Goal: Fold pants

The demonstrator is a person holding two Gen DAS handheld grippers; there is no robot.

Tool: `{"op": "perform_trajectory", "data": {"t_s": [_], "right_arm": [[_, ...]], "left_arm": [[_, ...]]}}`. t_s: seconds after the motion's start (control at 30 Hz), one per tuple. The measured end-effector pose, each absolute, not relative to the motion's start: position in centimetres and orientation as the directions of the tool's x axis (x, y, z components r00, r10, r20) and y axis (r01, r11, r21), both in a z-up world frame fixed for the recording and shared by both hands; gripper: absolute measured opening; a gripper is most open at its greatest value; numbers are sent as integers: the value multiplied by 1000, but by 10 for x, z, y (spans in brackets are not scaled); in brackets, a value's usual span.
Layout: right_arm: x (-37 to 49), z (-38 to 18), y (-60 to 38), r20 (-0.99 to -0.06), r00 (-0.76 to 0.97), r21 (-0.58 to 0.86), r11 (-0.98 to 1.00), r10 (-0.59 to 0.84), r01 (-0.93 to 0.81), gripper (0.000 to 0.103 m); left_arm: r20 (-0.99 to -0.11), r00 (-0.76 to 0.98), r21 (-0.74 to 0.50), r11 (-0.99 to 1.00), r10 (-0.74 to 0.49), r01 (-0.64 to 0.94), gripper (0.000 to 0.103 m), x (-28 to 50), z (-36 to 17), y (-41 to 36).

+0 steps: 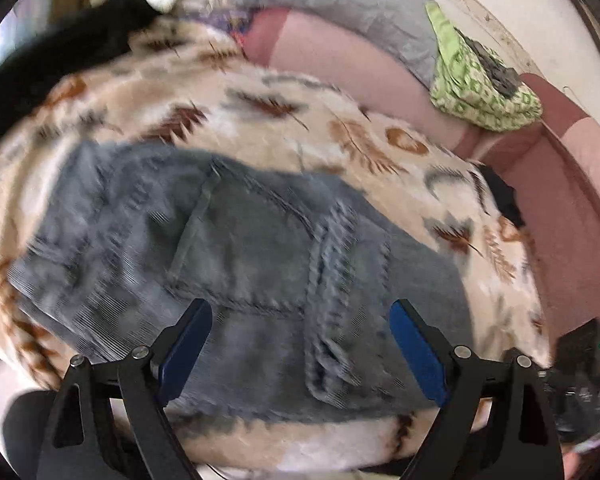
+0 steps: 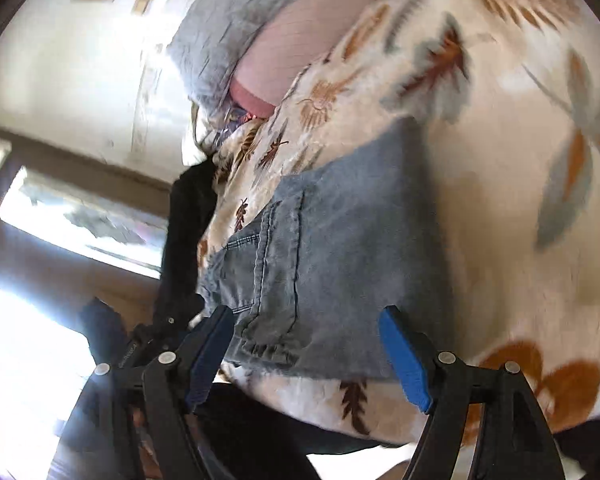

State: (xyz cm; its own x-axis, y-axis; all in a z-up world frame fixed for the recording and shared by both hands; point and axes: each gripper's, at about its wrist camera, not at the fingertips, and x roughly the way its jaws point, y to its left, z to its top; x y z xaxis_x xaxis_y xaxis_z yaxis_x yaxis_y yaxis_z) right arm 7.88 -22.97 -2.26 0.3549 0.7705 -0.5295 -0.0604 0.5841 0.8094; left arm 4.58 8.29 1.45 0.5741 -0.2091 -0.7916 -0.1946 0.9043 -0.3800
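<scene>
Both grippers, left gripper [image 1: 300, 344] and right gripper [image 2: 306, 350], spread, hovering over folded jeans [image 1: 228, 248].

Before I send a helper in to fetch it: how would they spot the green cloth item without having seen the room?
Start at the bed covered by the cream leaf-print blanket, where the folded grey jeans lie. Look beyond them to the pink sheet along the wall. The green patterned cloth sits there beside a grey pillow, a dark grey object resting on it; it is the only bright green thing.
</scene>
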Motion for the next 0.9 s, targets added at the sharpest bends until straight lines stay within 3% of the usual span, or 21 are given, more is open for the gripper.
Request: {"op": "perform_trajectory", "data": {"t_s": [0.2,0.43,0.47,0.53,0.77,0.9], "right_arm": [[59,-27,-229,-456,345,863,503,820,-54,78],[61,-36,-235,-434,355,876,480,828,-51,78],[61,-37,-236,-428,355,879,474,831,-50,78],[64,-40,-237,-425,358,882,470,831,-43,78],[67,-22,-251,-405,408,880,470,818,-68,78],[82,1,-249,-396,421,870,480,816,-114,78]], "left_arm": [[-760,491,-587,775,-427,-235,91,47,-7,75],[-831,433,-500,810,-348,-307,90,56,-26,55],[-841,428,-480,822,-330,-308,86,55,-23,51],[-876,384,-416,861,-292,-293,17,59,-23,45],[-880,426,-354,890,-212,-288,17,40,-7,36],[-893,388,-363,874,-228,-323,17,39,-32,44]]}}
